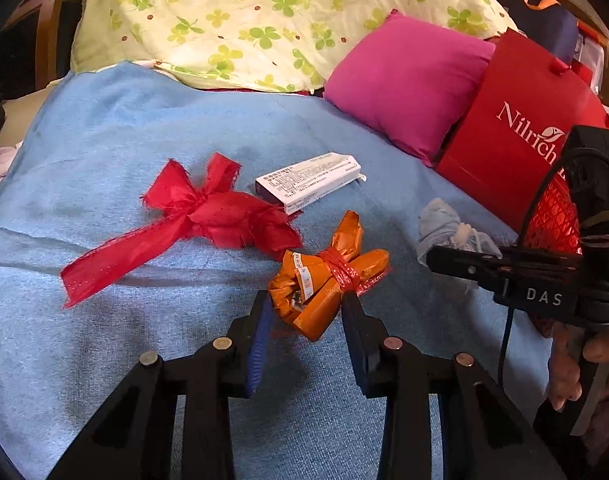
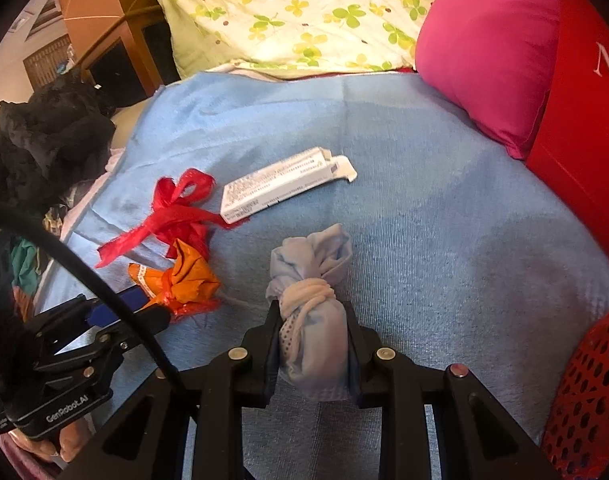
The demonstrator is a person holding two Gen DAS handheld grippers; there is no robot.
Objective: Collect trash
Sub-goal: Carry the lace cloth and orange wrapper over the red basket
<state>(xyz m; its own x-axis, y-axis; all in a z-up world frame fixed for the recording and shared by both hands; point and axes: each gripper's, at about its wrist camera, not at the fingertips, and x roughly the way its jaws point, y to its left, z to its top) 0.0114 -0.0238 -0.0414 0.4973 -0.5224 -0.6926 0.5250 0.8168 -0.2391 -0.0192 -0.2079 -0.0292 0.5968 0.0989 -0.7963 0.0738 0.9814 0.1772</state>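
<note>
Right gripper (image 2: 313, 350) pinches the pale blue knotted cloth bundle (image 2: 310, 320) near the white cardboard box (image 2: 284, 186), while left gripper (image 1: 306, 320) brackets the crumpled orange wrapper (image 1: 324, 280), seemingly barely gripped, so it may slip.

Orange wrapper bundle (image 1: 324, 280) between left hand-held gripper (image 1: 306, 312) pads on blue blanket (image 1: 104, 160), beside red ribbon (image 1: 208, 216).
</note>
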